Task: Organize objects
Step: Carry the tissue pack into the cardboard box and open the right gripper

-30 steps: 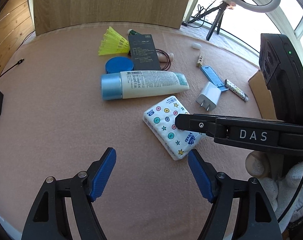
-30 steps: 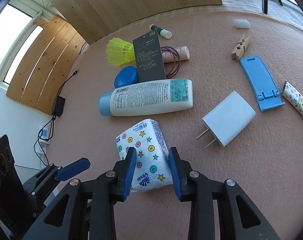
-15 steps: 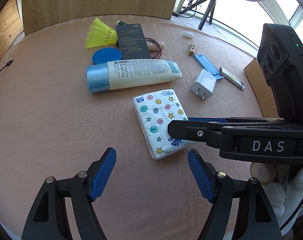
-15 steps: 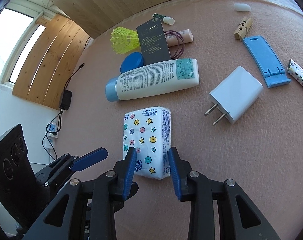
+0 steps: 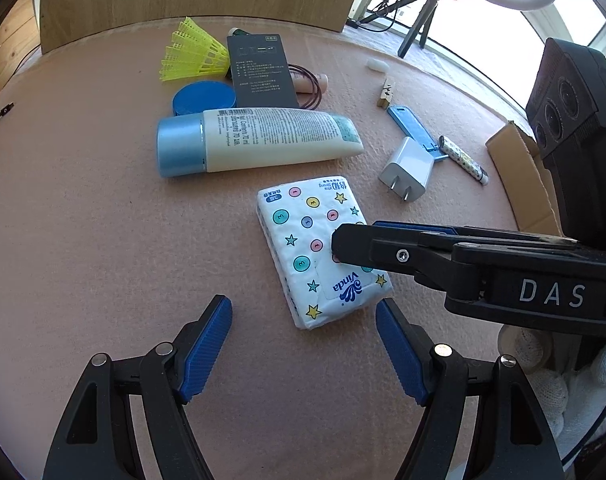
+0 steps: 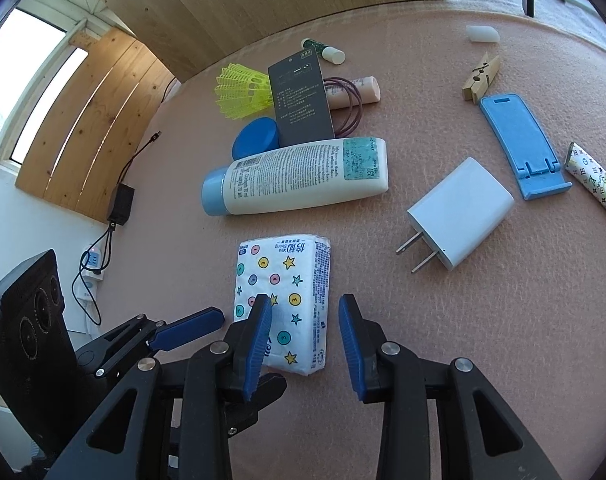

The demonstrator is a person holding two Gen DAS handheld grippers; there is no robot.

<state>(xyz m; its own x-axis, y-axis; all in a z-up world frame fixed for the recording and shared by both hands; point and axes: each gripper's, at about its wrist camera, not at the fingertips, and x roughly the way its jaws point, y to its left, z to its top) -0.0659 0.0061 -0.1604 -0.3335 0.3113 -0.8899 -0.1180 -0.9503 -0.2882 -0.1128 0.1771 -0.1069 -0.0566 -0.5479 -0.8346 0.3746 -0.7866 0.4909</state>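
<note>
Tissues (image 6: 283,300) are lying lower centre now, pulled clear of the lotion tube (image 6: 299,176); right gripper (image 6: 305,340) is straddling them unclenched, left gripper (image 5: 303,344) is gaping empty.

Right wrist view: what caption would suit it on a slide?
Right gripper straddles a star-patterned tissue pack on a pink mat strewn with household items.

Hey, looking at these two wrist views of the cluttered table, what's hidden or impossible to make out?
- Cardboard box: left wrist view, its inside is hidden by the right tongs' black body.
- Star-and-dot tissue pack: left wrist view, its right side is covered by the right tongs.
- Green-capped small tube: left wrist view, mostly behind the dark grey card.
- Card's small print: too small in both views.
</note>
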